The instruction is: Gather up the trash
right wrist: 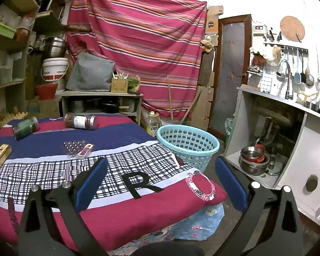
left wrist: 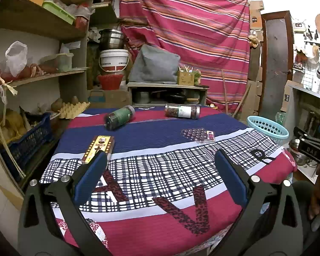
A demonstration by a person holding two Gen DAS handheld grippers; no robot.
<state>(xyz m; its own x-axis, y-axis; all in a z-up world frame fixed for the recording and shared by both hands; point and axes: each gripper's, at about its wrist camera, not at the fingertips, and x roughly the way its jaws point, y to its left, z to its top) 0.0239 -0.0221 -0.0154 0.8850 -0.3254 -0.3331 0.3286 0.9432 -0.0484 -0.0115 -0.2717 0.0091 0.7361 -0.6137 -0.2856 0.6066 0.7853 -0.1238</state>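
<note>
Lying on the cloth (left wrist: 160,134), two jars (left wrist: 119,117), one box (left wrist: 99,148), one basket (right wrist: 187,144), both grippers (left wrist: 160,160) spread apart.

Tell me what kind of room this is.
Most likely a cramped home kitchen that doubles as storage: a sink faucet with utensils hanging beside it, steel pots under the counter, and cluttered shelves beside the cloth-covered table.

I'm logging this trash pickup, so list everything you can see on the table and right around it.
Green-labelled clear plastic jar: one, lying, table's far left.
White-labelled clear plastic jar: one, lying, far middle.
Gold and brown cardboard box: one, left edge.
Clear plastic blister tray: one, red label, table centre.
Turquoise plastic lattice basket: one, floor right of table.
Patterned tablecloth: one, red, navy, white.
Left gripper: blue fingers, open.
Right gripper: blue fingers, open.
</note>
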